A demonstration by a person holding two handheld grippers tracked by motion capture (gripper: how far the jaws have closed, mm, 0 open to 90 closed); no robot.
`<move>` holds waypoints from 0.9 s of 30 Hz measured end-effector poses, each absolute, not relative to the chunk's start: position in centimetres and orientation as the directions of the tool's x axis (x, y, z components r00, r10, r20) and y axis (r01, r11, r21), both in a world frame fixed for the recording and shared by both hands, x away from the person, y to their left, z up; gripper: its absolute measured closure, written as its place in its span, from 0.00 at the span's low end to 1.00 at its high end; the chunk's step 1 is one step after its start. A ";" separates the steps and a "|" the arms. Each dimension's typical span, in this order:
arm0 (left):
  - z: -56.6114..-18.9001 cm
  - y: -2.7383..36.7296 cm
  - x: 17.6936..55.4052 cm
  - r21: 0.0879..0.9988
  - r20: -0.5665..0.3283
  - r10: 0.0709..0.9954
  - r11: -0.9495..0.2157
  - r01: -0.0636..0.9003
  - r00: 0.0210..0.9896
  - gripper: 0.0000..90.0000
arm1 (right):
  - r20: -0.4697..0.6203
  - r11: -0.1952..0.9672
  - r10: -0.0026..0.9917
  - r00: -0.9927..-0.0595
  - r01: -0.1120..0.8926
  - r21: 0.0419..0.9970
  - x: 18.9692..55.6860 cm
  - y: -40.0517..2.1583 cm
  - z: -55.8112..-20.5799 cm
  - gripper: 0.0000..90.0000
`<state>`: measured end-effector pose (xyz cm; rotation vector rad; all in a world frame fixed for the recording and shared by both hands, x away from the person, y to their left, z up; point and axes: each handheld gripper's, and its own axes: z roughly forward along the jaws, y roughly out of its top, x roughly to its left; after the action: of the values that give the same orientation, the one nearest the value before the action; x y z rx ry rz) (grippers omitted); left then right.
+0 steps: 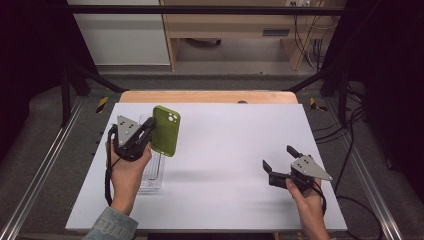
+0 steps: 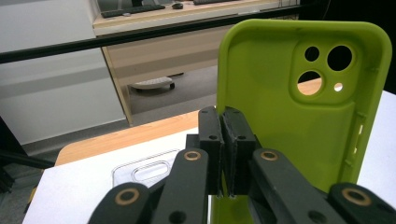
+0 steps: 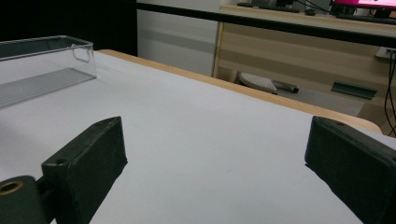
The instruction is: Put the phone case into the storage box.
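Observation:
A lime-green phone case [image 1: 166,131] with camera cut-outs hangs upright above the left side of the white table [image 1: 230,135]. My left gripper [image 1: 150,128] is shut on the case's left edge. In the left gripper view the jaws [image 2: 223,116] pinch that thin edge, and the hollow inside of the case [image 2: 303,116] faces the camera. My right gripper [image 1: 277,156] is low over the table's right side, open, with nothing between its fingers. In the right gripper view its two jaws [image 3: 215,149] stand wide apart over bare table.
A clear plastic tray [image 1: 152,175] lies on the table under my left hand; it also appears as the clear tray [image 3: 42,70] far left and its rim [image 2: 144,170]. Past the table's wooden far edge [image 1: 207,96] stand a black rail and desks.

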<state>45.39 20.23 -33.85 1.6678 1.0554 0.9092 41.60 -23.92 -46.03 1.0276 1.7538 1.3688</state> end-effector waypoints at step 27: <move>-33.1 23.5 47.5 0.956 0.050 0.971 -0.115 0.271 0.234 0.96 | 0.030 0.059 0.875 -0.484 0.166 0.984 40.3 -24.2 -47.6 0.04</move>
<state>47.46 23.53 -33.09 1.5785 1.1965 0.9483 40.28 -24.22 -47.60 1.0459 1.7244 1.4725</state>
